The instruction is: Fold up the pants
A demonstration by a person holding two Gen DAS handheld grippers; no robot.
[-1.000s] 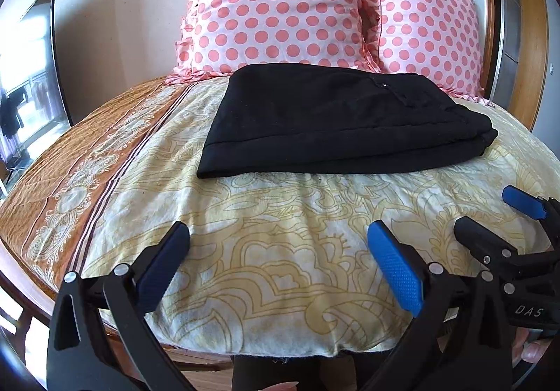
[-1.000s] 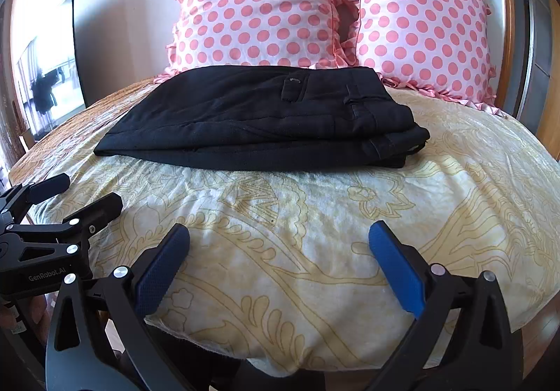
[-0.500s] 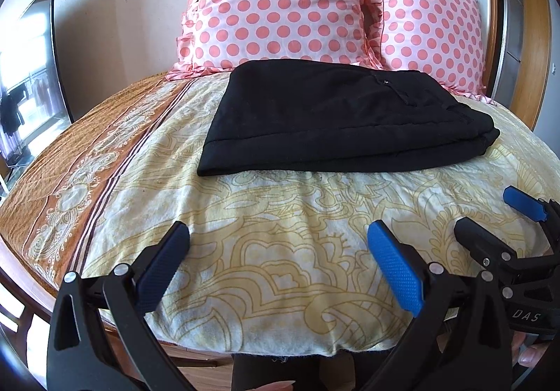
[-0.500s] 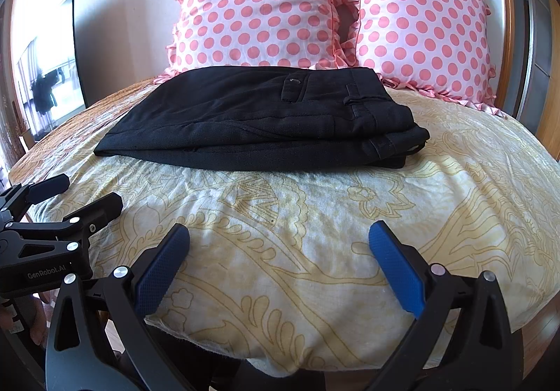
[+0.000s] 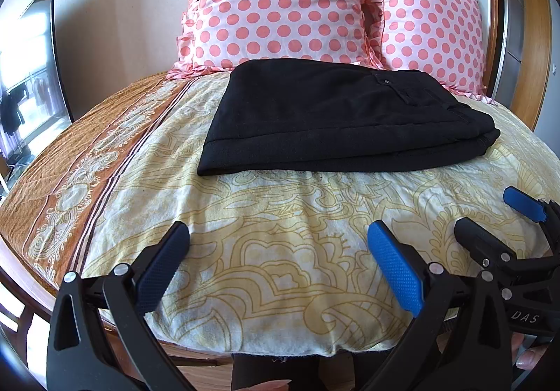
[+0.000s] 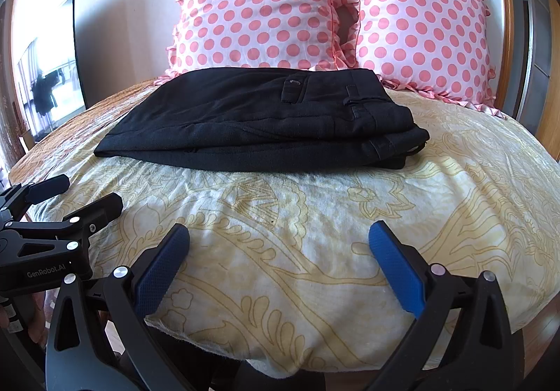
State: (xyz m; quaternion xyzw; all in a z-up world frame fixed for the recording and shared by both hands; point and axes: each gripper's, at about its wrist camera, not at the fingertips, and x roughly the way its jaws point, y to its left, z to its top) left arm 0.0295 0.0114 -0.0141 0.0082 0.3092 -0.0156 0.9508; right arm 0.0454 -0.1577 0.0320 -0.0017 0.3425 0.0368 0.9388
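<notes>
Black pants lie folded into a flat stack on the yellow patterned bedspread, with the waistband and pocket button toward the right. My left gripper hovers open over the near edge of the bed, well short of the pants, nothing between its blue pads. My right gripper is open too, at the same near edge. Each wrist view also catches the other gripper: the right one at the right side, the left one at the left side.
Two pink polka-dot pillows lean against the wall behind the pants. An orange patterned border runs along the bed's left side. A dark screen stands at the left and a wooden frame at the right.
Both grippers stay open and nearly still. The left wrist view has tilted slightly, so the pants and pillows sit a little higher in it.
</notes>
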